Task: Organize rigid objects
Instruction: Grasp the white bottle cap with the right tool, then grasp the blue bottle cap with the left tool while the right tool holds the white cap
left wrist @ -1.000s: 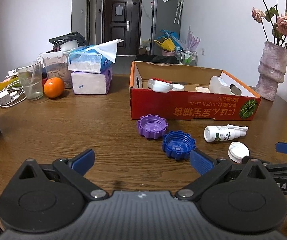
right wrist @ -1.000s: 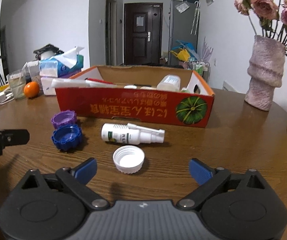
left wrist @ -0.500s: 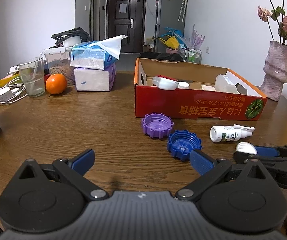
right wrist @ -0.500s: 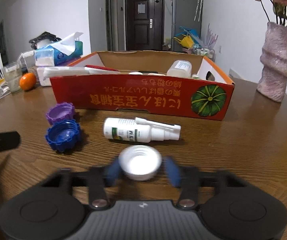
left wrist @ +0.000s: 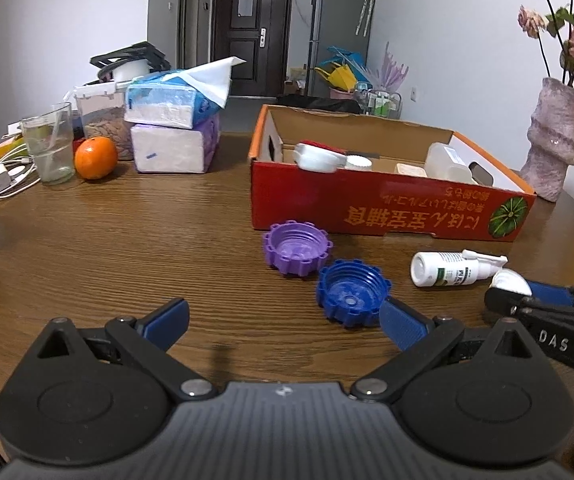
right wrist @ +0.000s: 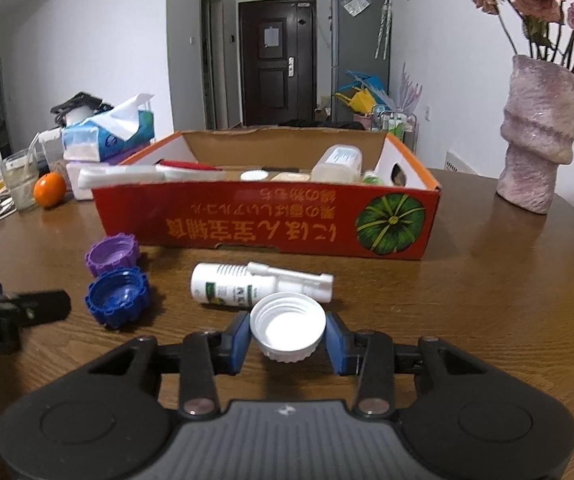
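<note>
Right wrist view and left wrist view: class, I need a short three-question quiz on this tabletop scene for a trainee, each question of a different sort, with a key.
1. True or false: the right gripper is shut on the white cap.
2. Which lies nearest the red cardboard box?
A. blue cap
B. purple cap
C. orange
3. Fill in: the left gripper stands ____, with nothing between its fingers.

Key:
1. True; both pads press its sides.
2. B.
3. Open. The spray bottle lies on its side just beyond the white cap.
</note>
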Action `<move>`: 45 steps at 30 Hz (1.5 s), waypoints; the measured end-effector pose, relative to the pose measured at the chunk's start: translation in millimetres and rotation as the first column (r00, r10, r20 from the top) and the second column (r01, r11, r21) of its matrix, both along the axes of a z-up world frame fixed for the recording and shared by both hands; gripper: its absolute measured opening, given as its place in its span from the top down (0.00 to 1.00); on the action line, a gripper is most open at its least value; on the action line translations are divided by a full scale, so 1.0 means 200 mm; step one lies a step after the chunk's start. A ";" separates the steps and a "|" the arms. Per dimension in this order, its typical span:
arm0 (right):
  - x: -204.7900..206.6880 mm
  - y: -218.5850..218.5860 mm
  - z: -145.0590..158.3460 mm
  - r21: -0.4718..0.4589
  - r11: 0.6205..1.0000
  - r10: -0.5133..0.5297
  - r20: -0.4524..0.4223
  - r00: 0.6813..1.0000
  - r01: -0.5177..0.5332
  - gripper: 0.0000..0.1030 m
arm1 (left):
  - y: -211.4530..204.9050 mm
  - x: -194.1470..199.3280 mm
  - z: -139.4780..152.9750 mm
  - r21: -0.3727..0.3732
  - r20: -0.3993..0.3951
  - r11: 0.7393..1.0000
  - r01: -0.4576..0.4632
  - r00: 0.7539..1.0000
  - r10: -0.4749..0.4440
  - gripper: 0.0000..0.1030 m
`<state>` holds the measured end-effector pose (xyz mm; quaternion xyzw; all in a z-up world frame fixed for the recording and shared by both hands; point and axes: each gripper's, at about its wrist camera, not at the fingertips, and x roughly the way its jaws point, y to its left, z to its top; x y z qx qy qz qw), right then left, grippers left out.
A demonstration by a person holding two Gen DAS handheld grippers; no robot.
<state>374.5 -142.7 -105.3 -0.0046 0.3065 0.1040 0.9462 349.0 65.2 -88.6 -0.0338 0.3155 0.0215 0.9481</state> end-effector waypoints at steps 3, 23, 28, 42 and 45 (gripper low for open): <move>0.01 -0.02 0.01 0.005 1.000 -0.010 0.012 1.000 0.010 0.62 | -0.05 0.03 -0.01 0.000 -0.012 1.000 0.007 1.000 -0.007 0.00; 0.07 -0.22 0.03 0.027 0.997 -0.077 0.041 0.996 0.076 0.62 | -0.24 0.24 -0.09 0.063 -0.057 0.996 -0.059 0.996 0.063 0.06; 0.08 -0.22 0.03 0.029 0.997 -0.077 0.042 0.996 0.075 0.62 | -0.28 0.27 -0.11 0.079 -0.089 0.996 -0.032 0.995 0.039 0.46; 0.06 -0.23 0.05 0.044 0.997 -0.073 0.057 0.996 0.070 0.62 | -0.27 0.17 -0.04 0.061 -0.033 0.998 -0.030 0.999 0.032 0.46; 0.06 -0.23 0.06 0.050 0.996 -0.071 0.065 0.995 0.068 0.62 | -0.27 0.15 -0.01 0.055 -0.015 0.998 -0.024 1.000 0.025 0.46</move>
